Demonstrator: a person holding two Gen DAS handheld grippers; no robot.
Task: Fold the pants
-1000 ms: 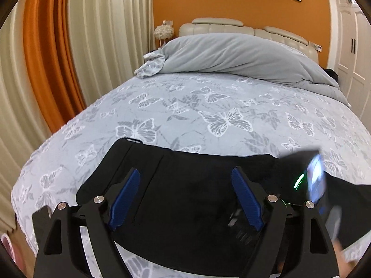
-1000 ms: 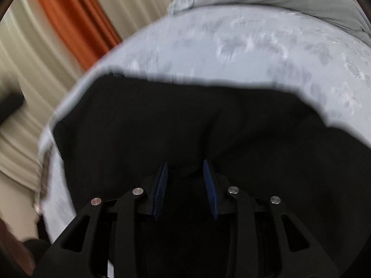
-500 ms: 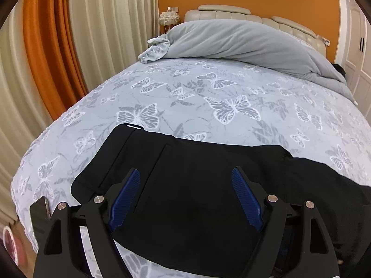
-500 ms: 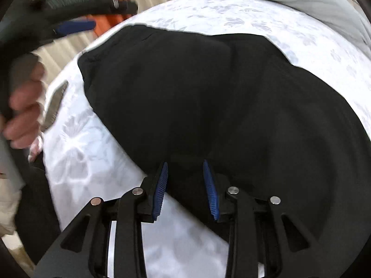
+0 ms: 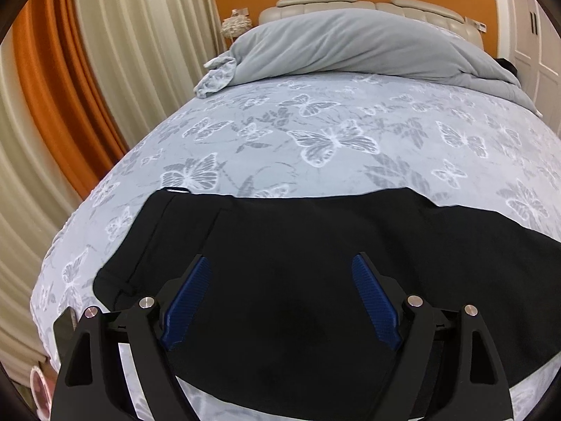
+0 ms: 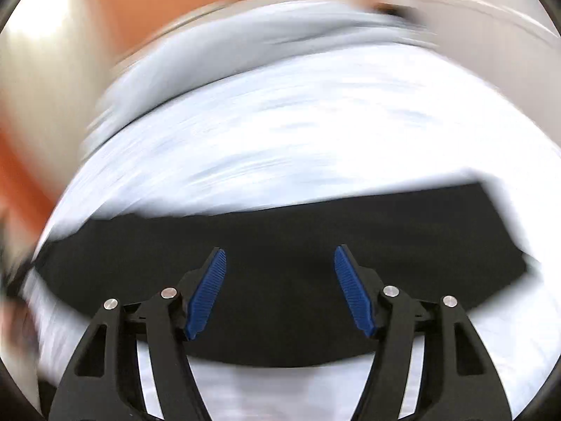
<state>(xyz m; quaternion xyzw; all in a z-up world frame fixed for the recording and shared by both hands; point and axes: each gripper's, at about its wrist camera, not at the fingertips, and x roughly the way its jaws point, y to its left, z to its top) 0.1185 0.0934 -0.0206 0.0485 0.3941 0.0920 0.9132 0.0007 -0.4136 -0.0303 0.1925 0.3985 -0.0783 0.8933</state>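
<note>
Black pants (image 5: 298, 245) lie flat across the near end of the bed, waistband to the left. My left gripper (image 5: 282, 263) is open and empty, hovering just above the pants near the waist. In the blurred right wrist view the pants (image 6: 280, 238) lie as a dark band across the bed, with one end at the right. My right gripper (image 6: 279, 258) is open and empty above them.
The bed (image 5: 333, 133) has a light blue butterfly-print sheet. A grey duvet (image 5: 350, 45) is bunched at the headboard. Orange and cream curtains (image 5: 70, 87) hang along the left side. The bed's near edge lies just below the pants.
My right gripper has opened, let go of the pants fabric and swung quickly to the right. My left gripper stayed open and shifted slightly.
</note>
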